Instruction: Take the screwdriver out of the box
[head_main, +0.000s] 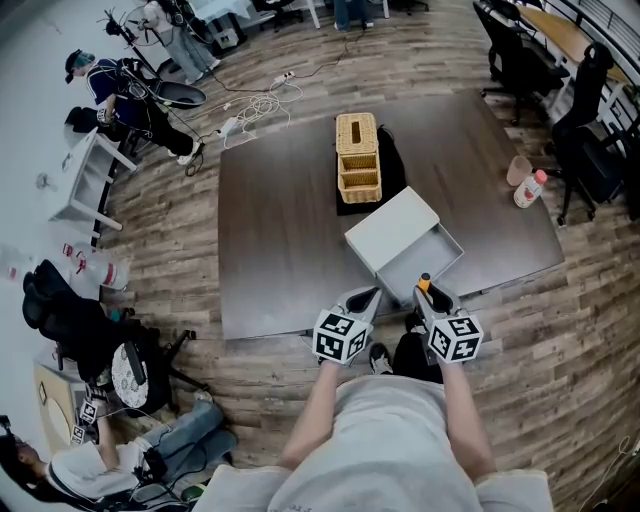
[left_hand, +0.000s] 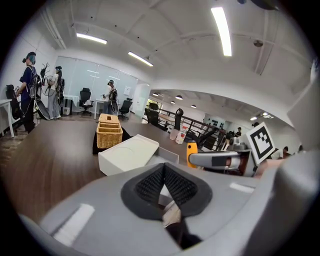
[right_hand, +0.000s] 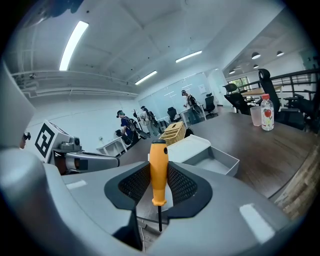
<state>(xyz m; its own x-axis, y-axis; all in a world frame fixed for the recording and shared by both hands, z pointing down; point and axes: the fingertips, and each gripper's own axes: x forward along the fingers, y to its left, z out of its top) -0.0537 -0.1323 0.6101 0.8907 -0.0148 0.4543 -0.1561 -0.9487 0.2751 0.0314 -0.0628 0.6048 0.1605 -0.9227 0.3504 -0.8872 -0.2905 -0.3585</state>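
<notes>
Right tongs are clamped on the screwdriver, with the orange handle upright between the pads and the dark shaft pointing down. Left tongs are closed together with nothing between them. Both are held side by side at the near edge of the worktop. The box lies just beyond them, its white lid slid back and its grey tray exposed. A wicker basket stands behind the box.

An open-plan office: black swivel chairs at a long desk, ceiling strip lights, glass partitions, cables across the wood-look floor.
</notes>
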